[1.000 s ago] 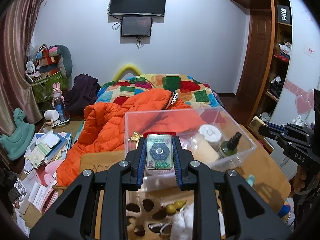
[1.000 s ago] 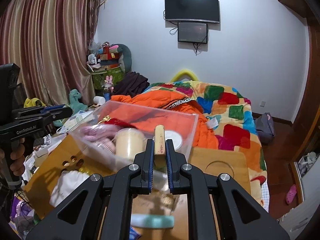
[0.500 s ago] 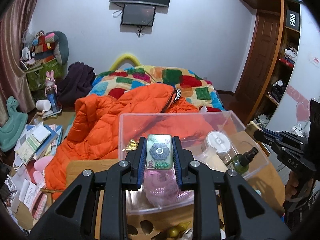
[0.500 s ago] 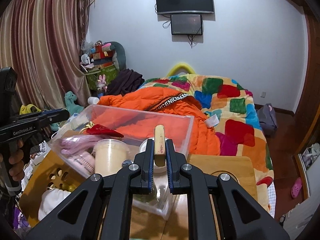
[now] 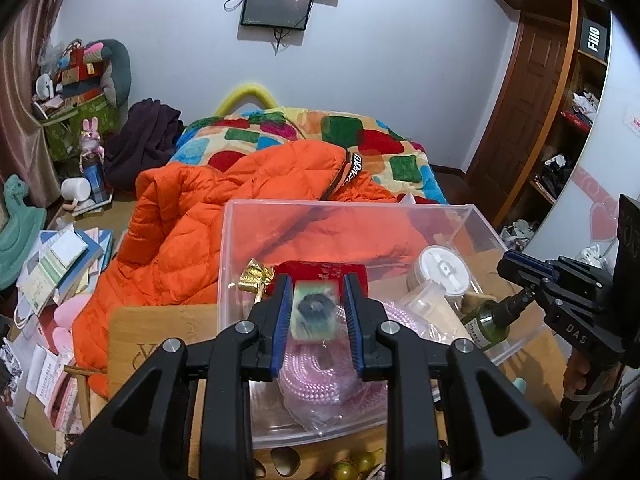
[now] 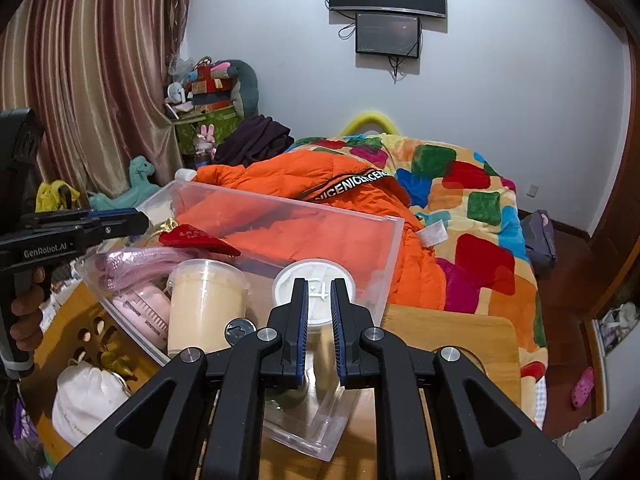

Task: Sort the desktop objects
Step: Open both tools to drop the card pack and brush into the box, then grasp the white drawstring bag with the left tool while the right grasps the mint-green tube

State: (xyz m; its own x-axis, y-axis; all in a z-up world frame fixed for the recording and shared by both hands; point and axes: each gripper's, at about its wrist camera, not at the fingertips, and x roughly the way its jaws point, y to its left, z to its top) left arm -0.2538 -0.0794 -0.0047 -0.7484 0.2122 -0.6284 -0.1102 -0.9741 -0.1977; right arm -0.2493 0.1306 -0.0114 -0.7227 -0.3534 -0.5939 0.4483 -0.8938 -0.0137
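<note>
A clear plastic bin point(image 5: 344, 210) point(image 6: 394, 240) stands on the wooden table. My left gripper point(image 5: 316, 300) is over the bin with its jaws apart; a blurred green tin point(image 5: 314, 314) sits between them, loose and dropping. My right gripper point(image 6: 319, 300) hangs open and empty over the bin's near corner, above a white-lidded jar point(image 6: 314, 278). The bin holds a pink bag point(image 5: 332, 376), a red pouch point(image 5: 320, 270), a cream cup point(image 6: 204, 308) and a green spray bottle point(image 5: 486, 320).
An orange jacket point(image 5: 224, 216) and a patchwork blanket point(image 6: 472, 208) lie on the bed behind the bin. A white pouch point(image 6: 86, 396) and small gold pieces point(image 5: 354, 466) lie on the table by the bin. Books point(image 5: 60, 264) pile at the left.
Both grippers moved forward over the bin and opened. The left let go of the green tin. The wooden stick held by the right gripper is gone from its jaws.
</note>
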